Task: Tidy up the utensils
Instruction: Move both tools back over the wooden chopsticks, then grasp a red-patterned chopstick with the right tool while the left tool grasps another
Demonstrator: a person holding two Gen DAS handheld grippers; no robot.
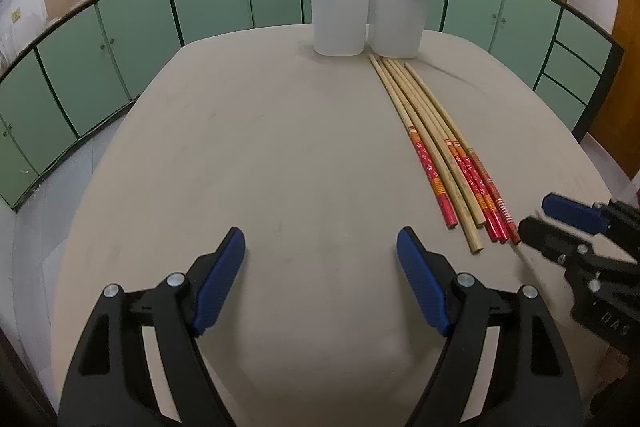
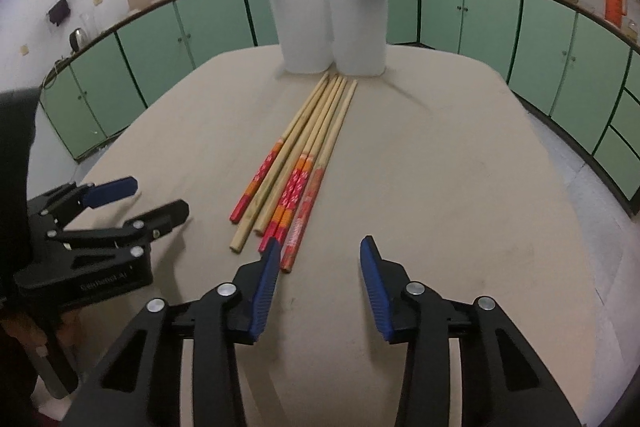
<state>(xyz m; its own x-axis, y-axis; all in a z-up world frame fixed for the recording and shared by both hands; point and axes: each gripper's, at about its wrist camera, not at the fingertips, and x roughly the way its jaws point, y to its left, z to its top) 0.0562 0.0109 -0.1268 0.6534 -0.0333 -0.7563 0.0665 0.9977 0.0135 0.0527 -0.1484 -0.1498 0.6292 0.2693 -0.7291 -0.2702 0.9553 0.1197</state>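
A: Chopsticks, long bamboo with red-orange patterned ends [image 2: 298, 163], lie bundled mid-frame on the beige table [image 2: 440, 187], tips toward two white plastic holders [image 2: 332, 27].

B: Right gripper [image 2: 318, 259]: jaws apart, empty; left pad beside the nearest stick end, contact unclear.

A: Left gripper [image 1: 320, 247]: wide apart over bare table. Holder contents mostly hidden.

Beige table [image 2: 440, 155] w/ rounded corners. At its far edge stand two white containers [image 2: 328, 27], side by side, touching. Chopsticks [image 2: 304, 155] (about six, some w/ red-orange patterned ends) lie flat in a bundle, plain tips just in front of the containers, running toward the near side.
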